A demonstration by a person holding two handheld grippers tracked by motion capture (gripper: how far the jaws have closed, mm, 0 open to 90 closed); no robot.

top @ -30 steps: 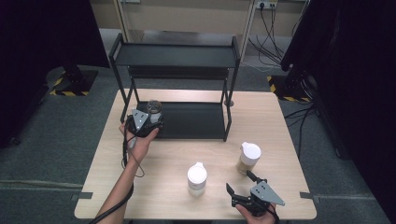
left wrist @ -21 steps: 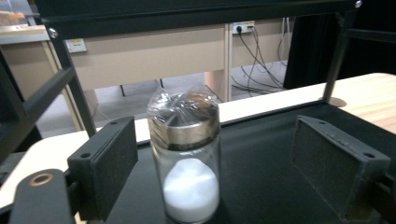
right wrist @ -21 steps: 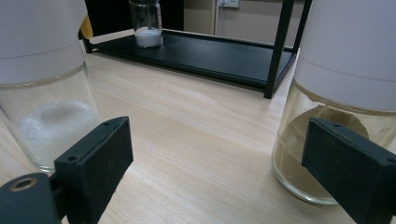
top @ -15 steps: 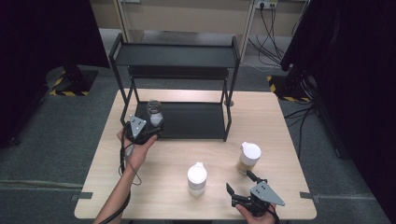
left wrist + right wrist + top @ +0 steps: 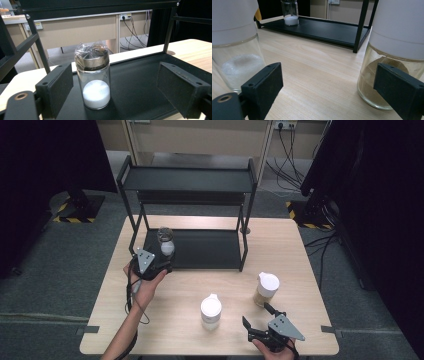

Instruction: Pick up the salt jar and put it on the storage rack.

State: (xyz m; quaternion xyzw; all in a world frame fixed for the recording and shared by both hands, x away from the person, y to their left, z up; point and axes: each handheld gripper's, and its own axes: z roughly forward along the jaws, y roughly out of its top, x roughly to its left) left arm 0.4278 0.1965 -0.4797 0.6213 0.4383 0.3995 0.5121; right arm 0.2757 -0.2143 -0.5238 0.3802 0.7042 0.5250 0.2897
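So your left gripper (image 5: 161, 266) has backed off toward you since a second ago, and the little glass jar (image 5: 93, 78) with the white powder and crinkly plastic over its cap is now standing by itself on the bottom shelf of the black rack (image 5: 220, 251), near the shelf's front left corner. In the left gripper view the jaws are spread wide with the jar upright between them, closer to one pad but with a clear gap on both sides, so it isn't gripping anything. Looks to me like that jar is placed and you're just clearing out; pull straight back so a pad doesn't clip it on the way. Your right gripper (image 5: 262, 322) hasn't budged: it sits at the table's front edge toward the right corner, jaws wide open and empty, pointed at the gap between the white-lidded jar of white powder (image 5: 210, 311) and the white-lidded jar of brown powder (image 5: 266, 289). Both of those are on the bare table in front of the rack, so my guess is one of them goes on the shelf next.
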